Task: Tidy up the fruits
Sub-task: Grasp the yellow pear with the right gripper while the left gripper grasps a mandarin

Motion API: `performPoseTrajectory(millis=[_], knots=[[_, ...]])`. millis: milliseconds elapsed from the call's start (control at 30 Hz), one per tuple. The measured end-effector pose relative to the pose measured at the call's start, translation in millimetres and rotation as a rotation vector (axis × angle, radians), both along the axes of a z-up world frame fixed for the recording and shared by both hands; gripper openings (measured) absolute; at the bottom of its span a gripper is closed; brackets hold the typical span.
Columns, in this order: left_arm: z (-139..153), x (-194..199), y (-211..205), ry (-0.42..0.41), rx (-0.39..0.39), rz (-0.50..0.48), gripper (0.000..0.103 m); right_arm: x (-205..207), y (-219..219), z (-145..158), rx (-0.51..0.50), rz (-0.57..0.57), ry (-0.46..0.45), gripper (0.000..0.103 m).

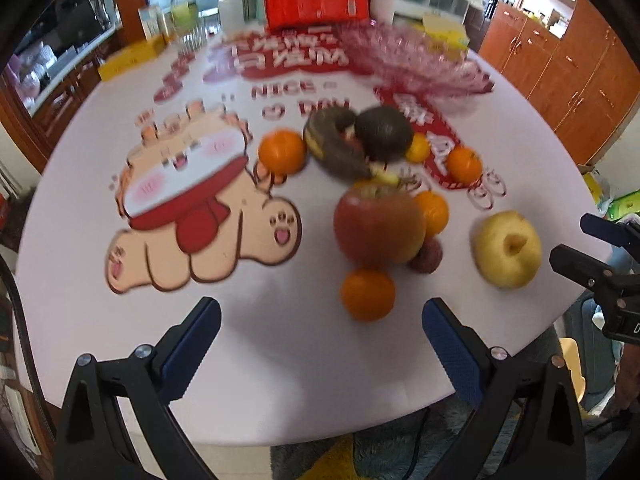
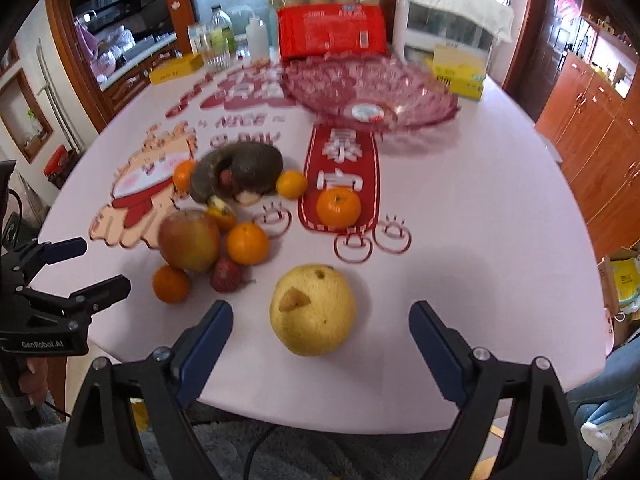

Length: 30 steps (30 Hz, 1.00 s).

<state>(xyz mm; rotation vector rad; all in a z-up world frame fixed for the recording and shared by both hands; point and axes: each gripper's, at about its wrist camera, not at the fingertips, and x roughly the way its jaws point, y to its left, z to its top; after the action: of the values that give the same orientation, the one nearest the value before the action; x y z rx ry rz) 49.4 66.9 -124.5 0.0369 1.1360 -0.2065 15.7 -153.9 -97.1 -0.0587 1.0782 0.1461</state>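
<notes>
Ahead of the left jaws, on the left wrist view: sitting on the counter, slightly right of their centreline, the nearest orange, with the red apple just beyond it and touching a second orange and a small reddish fruit. Standing wide and released, the left gripper, nothing between the pads, not yet reaching any fruit. Lying well off to the right of these jaws, the yellow pear, close beside the right gripper showing at the frame's edge. Waiting far ahead and to the right, beyond the cluster, the pink glass bowl.

Ahead of the right jaws, on the right wrist view: resting almost dead centre between the two blue pads, only slightly past their tips, the yellow pear, stem end tilting up and to the left, roundish with no clear long axis. Staying apart from it on both sides, the right gripper, spread and empty, not touching the skin. Sitting off to the left, nearer the left gripper, the apple and orange group. Standing straight beyond the pear, at the far side, the pink glass bowl.

Judging by this: being best placed for the pear, the right side; for the near orange, the left.
</notes>
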Motion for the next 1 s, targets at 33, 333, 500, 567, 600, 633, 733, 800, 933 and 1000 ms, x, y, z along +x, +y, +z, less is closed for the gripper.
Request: performPoseTrajectory(millis=[33,333,500,567,600,633,733,800,933,1000], knots=[[-6,2,-1,0.005,0.001,0.000,0.100,2,-1,-9,0.011,0.001,0.022,0.090],[-24,6,-12,-0.013,-0.056,-0.029,0.098,13,-3,-47,0.036,0.005,0.112,0.080],[-30,8,-19,0.000,-0.055,-0.043,0.091,14,2,-53,0.022,0.036,0.117,0.080],[-33,8,-23,0.010,-0.048,-0.056,0.088,14,2,-54,0.016,0.049,0.116,0.080],[-34,7,-25,0.013,-0.045,-0.060,0.086,14,2,-55,0.014,0.053,0.116,0.080],[-35,7,-26,0.016,-0.041,-0.064,0.085,14,3,-56,0.011,0.057,0.116,0.080],[-39,8,-29,0.024,-0.029,-0.071,0.077,16,4,-61,-0.001,0.058,0.121,0.078],[-41,9,-30,0.034,-0.025,-0.069,0.074,17,5,-64,0.001,0.060,0.130,0.075],[-43,11,-31,0.040,-0.030,-0.068,0.066,17,6,-69,0.007,0.072,0.137,0.072],[-44,11,-32,0.045,-0.032,-0.069,0.059,18,7,-71,0.014,0.082,0.137,0.069]])
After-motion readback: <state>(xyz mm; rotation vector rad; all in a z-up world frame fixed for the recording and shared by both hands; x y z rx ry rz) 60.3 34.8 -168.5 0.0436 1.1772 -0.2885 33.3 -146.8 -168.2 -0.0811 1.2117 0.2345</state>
